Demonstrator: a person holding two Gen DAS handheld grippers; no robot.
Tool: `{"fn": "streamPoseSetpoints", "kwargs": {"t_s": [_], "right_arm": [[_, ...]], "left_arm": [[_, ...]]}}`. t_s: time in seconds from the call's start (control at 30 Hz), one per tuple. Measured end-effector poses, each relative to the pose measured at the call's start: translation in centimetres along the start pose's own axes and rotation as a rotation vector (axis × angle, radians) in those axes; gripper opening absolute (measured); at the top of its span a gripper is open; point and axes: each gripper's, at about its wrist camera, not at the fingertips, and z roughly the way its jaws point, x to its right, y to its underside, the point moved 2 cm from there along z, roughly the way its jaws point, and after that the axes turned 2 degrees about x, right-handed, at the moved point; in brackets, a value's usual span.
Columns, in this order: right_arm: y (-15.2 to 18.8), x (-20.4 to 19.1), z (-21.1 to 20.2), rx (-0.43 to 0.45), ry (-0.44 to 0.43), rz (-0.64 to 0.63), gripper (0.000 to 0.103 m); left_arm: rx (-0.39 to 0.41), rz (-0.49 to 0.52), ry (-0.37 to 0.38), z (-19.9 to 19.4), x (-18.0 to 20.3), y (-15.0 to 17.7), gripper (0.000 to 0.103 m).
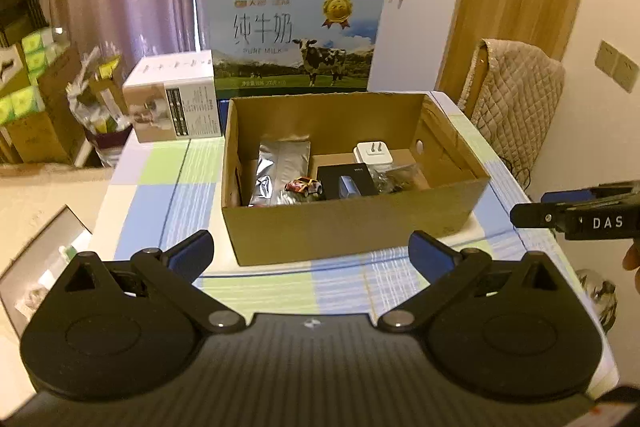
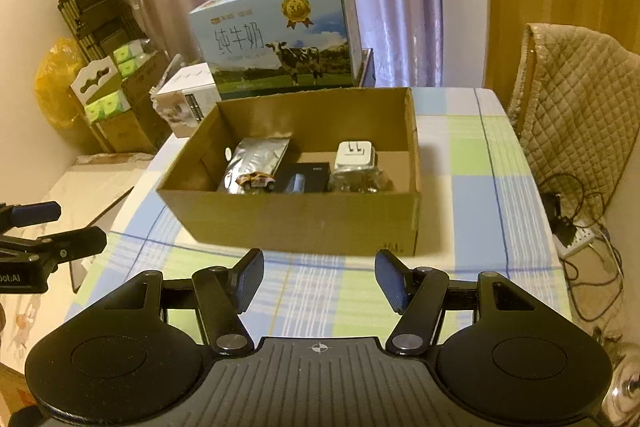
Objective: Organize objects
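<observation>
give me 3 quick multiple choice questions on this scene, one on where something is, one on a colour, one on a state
1. Where is the toy car?
A. inside the cardboard box
B. on the tablecloth beside the box
C. on top of the milk carton

2. What colour is the plug adapter?
A. red
B. white
C. green

3. How is the left hand-held gripper?
A. shut on the toy car
B. shut on the silver pouch
C. open, holding nothing

Answers:
1 A, the car lies within the box walls, by the silver pouch.
2 B, its body is white, prongs pointing up.
3 C, its fingers stand wide apart in front of the box with nothing between them.
</observation>
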Motion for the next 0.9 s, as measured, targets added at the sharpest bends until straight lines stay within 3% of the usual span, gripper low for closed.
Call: {"fn": "streamPoseSetpoints", "kwargs": {"t_s": [0.4,0.9], "right_arm": [[4.8,-2.2,-7.7,0.07,0.022,-0.009,0.059],[9.7,-4.1,-11.9,0.06,0.005,-0.002,0.059]], "left_arm": [[0.013,-0.054,0.006,-6.8,2.0,4.0,0.102],[0.017,-0.093,0.003,-12.8,4.0,8.4,0.102]]}}
